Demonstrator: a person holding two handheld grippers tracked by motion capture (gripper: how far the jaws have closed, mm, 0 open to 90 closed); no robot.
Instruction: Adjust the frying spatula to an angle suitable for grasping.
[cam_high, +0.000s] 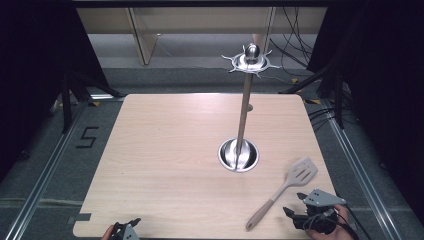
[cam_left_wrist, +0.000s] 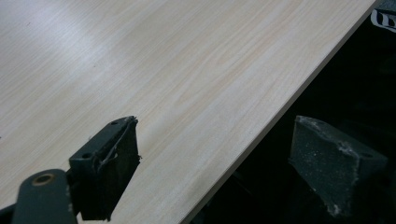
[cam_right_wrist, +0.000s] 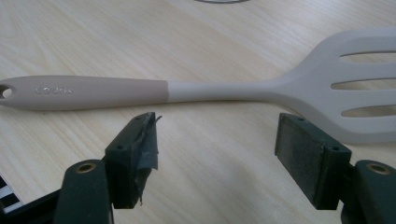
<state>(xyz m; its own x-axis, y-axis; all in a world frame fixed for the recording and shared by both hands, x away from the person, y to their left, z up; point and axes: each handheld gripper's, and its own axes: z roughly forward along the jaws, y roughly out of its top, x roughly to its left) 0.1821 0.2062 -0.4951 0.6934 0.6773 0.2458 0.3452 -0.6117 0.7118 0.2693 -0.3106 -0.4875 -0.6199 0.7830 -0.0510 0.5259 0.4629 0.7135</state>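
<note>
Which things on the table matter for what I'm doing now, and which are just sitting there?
In the job: spatula, lying flat; right tool, open, just short of its handle.
Just there: metal stand, upright mid-table; left tool, open over the table edge.

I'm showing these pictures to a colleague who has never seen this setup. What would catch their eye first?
Probably the tall metal utensil stand, rising from its round base right of the table's middle, its hooked crown empty. Next, the pale slotted spatula lying flat near the front right corner, handle toward the front edge. The right tongs stand open just beside it; the left tongs wait at the front left edge.
</note>
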